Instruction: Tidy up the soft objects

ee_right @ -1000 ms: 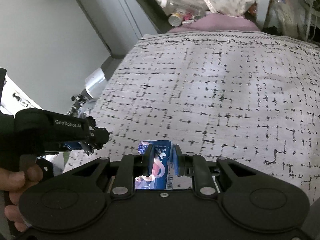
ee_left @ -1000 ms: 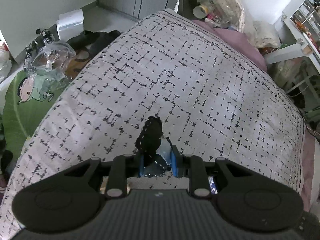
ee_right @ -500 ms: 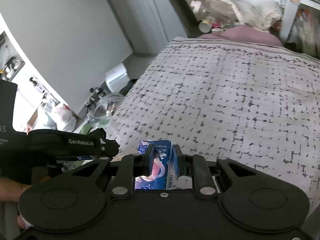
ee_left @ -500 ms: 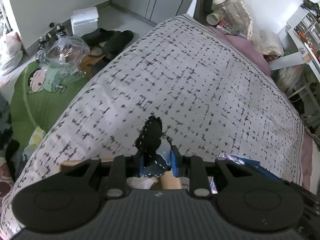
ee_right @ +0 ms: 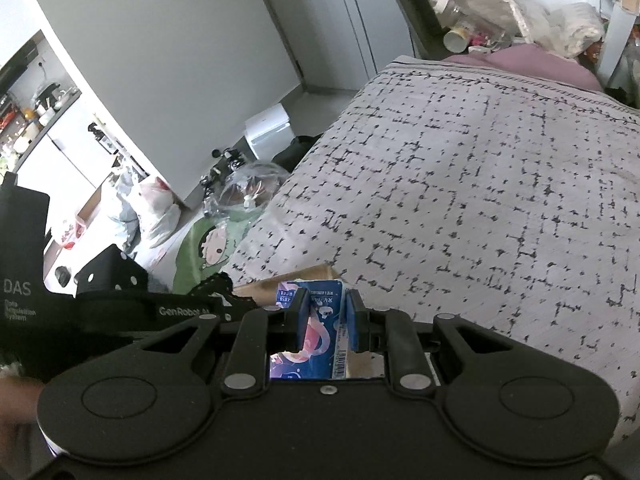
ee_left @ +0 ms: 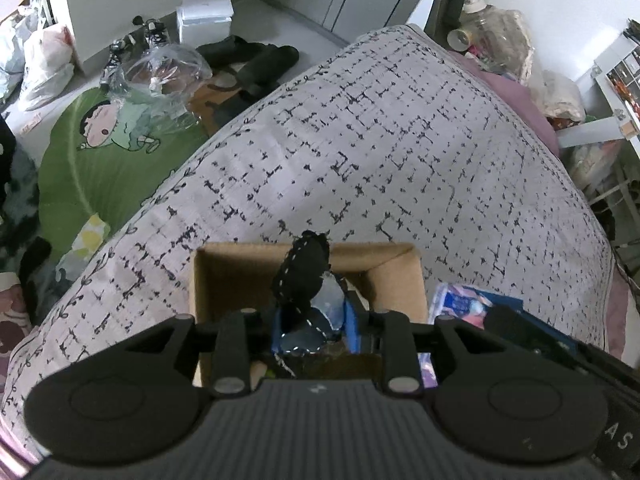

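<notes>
- While your left gripper (ee_left: 314, 322) pinched it, the floppy black cloth piece (ee_left: 301, 280) with white stitched edging stood above the open cardboard box (ee_left: 224, 276).
- Your right gripper (ee_right: 324, 320) clamped a glossy blue tissue pack (ee_right: 316, 332) just beside that box.
- Under the box lay a pale quilted bedspread (ee_left: 400, 168) with black dashes; a green cartoon mat (ee_left: 100, 152) covered the floor.
</notes>
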`<state>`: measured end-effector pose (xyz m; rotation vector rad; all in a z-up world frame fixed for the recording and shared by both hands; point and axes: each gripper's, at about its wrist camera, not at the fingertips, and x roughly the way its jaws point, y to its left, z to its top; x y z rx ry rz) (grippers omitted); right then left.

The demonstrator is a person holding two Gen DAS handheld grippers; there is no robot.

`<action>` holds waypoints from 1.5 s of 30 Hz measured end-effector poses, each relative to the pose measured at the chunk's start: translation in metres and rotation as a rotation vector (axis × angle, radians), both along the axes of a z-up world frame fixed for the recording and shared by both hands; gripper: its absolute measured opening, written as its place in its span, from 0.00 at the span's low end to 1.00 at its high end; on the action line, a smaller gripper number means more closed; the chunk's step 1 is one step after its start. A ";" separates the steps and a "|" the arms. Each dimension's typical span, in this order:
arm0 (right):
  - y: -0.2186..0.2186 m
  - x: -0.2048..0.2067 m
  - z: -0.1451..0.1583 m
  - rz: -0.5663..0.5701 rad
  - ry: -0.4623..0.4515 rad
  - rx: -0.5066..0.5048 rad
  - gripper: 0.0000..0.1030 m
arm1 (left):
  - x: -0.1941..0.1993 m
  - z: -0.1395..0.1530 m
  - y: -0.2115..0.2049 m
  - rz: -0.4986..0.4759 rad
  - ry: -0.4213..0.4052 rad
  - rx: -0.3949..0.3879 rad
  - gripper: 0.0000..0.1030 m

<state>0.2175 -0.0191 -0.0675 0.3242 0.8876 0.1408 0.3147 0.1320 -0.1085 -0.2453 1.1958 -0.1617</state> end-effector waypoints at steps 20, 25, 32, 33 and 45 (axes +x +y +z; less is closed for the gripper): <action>-0.003 -0.011 0.002 -0.006 0.006 0.001 0.56 | -0.025 0.024 0.013 0.041 -0.026 0.053 0.78; -0.013 -0.022 0.008 0.002 -0.014 -0.037 0.77 | -0.034 0.034 0.009 0.030 -0.051 0.050 0.79; -0.031 -0.042 0.025 -0.010 -0.079 -0.089 1.00 | -0.051 0.051 0.003 0.025 -0.100 0.052 0.83; -0.034 -0.045 0.027 -0.014 -0.087 -0.091 1.00 | -0.054 0.054 0.001 0.023 -0.107 0.052 0.85; -0.068 -0.093 0.051 -0.096 -0.184 -0.126 1.00 | -0.104 0.083 -0.016 -0.030 -0.211 0.073 0.95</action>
